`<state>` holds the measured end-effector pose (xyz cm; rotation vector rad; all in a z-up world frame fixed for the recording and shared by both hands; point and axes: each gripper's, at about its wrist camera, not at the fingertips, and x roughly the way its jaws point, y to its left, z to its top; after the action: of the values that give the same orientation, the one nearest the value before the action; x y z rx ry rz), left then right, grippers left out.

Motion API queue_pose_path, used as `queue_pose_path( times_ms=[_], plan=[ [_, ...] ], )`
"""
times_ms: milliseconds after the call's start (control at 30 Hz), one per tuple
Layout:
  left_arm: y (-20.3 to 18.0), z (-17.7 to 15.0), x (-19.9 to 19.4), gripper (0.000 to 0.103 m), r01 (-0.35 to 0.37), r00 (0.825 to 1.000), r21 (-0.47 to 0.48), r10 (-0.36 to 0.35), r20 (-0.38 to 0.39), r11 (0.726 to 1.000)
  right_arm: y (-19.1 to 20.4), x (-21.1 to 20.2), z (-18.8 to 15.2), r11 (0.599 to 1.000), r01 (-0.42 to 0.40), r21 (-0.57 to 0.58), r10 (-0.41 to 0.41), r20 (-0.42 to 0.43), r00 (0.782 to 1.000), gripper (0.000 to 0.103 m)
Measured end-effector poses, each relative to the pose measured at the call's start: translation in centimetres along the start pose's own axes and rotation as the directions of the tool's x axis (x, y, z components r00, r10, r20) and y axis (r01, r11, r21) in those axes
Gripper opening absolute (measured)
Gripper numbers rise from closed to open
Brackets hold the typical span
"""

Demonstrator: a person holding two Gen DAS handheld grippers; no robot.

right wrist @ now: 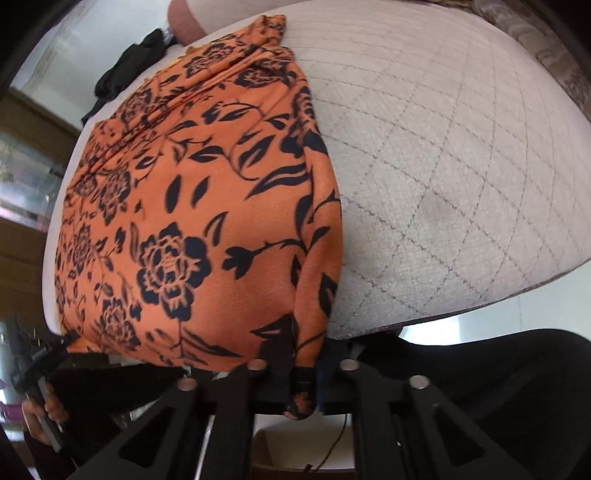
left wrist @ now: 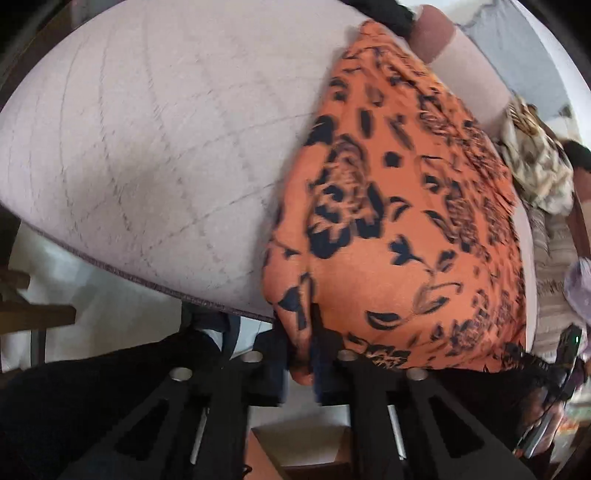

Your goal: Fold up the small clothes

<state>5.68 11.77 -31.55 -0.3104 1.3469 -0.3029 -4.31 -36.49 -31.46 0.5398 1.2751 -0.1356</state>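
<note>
An orange garment with a black flower print (left wrist: 399,206) lies on a quilted grey-white surface (left wrist: 147,147), its near end hanging over the front edge. My left gripper (left wrist: 301,365) is shut on the garment's near left corner. In the right wrist view the same garment (right wrist: 192,206) fills the left half, and my right gripper (right wrist: 301,391) is shut on its near right corner, with cloth bunched between the fingers. The left gripper (right wrist: 26,365) shows at the far left edge of the right wrist view, held by a hand.
The quilted surface (right wrist: 461,166) ends in a dark piped front edge. A pile of beige patterned clothes (left wrist: 535,166) lies at the right. A black item (right wrist: 129,62) and a reddish-brown cushion (right wrist: 184,18) sit at the far end. A cardboard box (left wrist: 299,443) stands below.
</note>
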Motion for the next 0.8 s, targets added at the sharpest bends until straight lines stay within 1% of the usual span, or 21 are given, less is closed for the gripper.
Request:
queue_pose_path(
  times_ms=[33, 100, 200, 267, 367, 433, 467, 533, 600, 633, 667, 700, 733, 767, 800],
  plan=[
    [-0.3, 0.2, -0.8, 0.008, 0.023, 1.0, 0.021, -0.023, 0.01, 1.0, 0.5, -0.2, 0.0, 1.0, -0.015, -0.007, 0.015, -0.005, 1.0, 0.007],
    [-0.8, 0.8, -2.6, 0.008, 0.065, 0.997, 0.052, -0.067, 0.033, 0.997, 0.9, -1.7, 0.3, 0.995, -0.096, -0.017, 0.096, -0.001, 0.995, 0.007],
    [-1.5, 2.8, -5.2, 0.008, 0.122, 0.99, 0.078, -0.127, 0.064, 0.989, 1.4, -4.8, 1.4, 0.98, -0.196, -0.036, 0.197, 0.032, 0.98, 0.007],
    [-1.7, 4.6, -6.8, 0.008, 0.151, 0.984, 0.089, -0.159, 0.083, 0.984, 1.7, -6.5, 2.3, 0.968, -0.247, -0.045, 0.249, 0.066, 0.966, 0.007],
    [-3.0, 7.2, -8.6, 0.008, 0.206, 0.97, 0.106, -0.217, 0.108, 0.973, 2.1, -9.3, 4.7, 0.944, -0.326, -0.05, 0.33, 0.132, 0.935, 0.007],
    [-4.0, 9.7, -9.4, 0.008, 0.235, 0.962, 0.106, -0.247, 0.119, 0.966, 2.3, -10.9, 6.0, 0.932, -0.357, -0.064, 0.363, 0.176, 0.915, 0.007],
    [-4.6, 10.9, -9.5, 0.008, 0.239, 0.96, 0.107, -0.251, 0.125, 0.965, 2.5, -11.6, 7.3, 0.926, -0.371, -0.07, 0.377, 0.2, 0.904, 0.007],
    [-5.6, 14.2, -10.0, 0.008, 0.247, 0.956, 0.11, -0.26, 0.135, 0.963, 3.0, -12.2, 9.5, 0.924, -0.376, -0.072, 0.383, 0.227, 0.896, 0.007],
    [-6.4, 18.1, -10.2, 0.008, 0.241, 0.956, 0.113, -0.256, 0.143, 0.964, 3.2, -12.8, 13.2, 0.922, -0.38, -0.074, 0.385, 0.27, 0.883, 0.006],
    [-7.2, 20.9, -9.8, 0.008, 0.23, 0.959, 0.107, -0.244, 0.145, 0.967, 3.4, -12.8, 14.7, 0.921, -0.384, -0.069, 0.387, 0.284, 0.877, 0.006],
    [-7.7, 22.8, -9.2, 0.008, 0.225, 0.96, 0.097, -0.238, 0.145, 0.969, 3.3, -12.7, 17.3, 0.915, -0.399, -0.054, 0.396, 0.305, 0.866, 0.006],
    [-8.2, 24.9, -8.5, 0.008, 0.22, 0.962, 0.083, -0.231, 0.147, 0.972, 3.2, -12.5, 19.1, 0.913, -0.407, -0.041, 0.398, 0.318, 0.86, 0.006],
    [-9.0, 28.0, -7.4, 0.008, 0.211, 0.964, 0.068, -0.22, 0.152, 0.975, 2.9, -12.1, 21.2, 0.912, -0.409, -0.026, 0.394, 0.334, 0.856, 0.006],
    [-9.6, 30.1, -6.4, 0.008, 0.202, 0.965, 0.064, -0.21, 0.16, 0.977, 2.8, -11.3, 24.1, 0.913, -0.407, -0.003, 0.38, 0.365, 0.85, 0.006],
    [-10.2, 32.5, -4.8, 0.009, 0.191, 0.966, 0.059, -0.198, 0.168, 0.98, 2.7, -10.5, 26.0, 0.916, -0.4, 0.014, 0.364, 0.387, 0.847, 0.006]
  ],
)
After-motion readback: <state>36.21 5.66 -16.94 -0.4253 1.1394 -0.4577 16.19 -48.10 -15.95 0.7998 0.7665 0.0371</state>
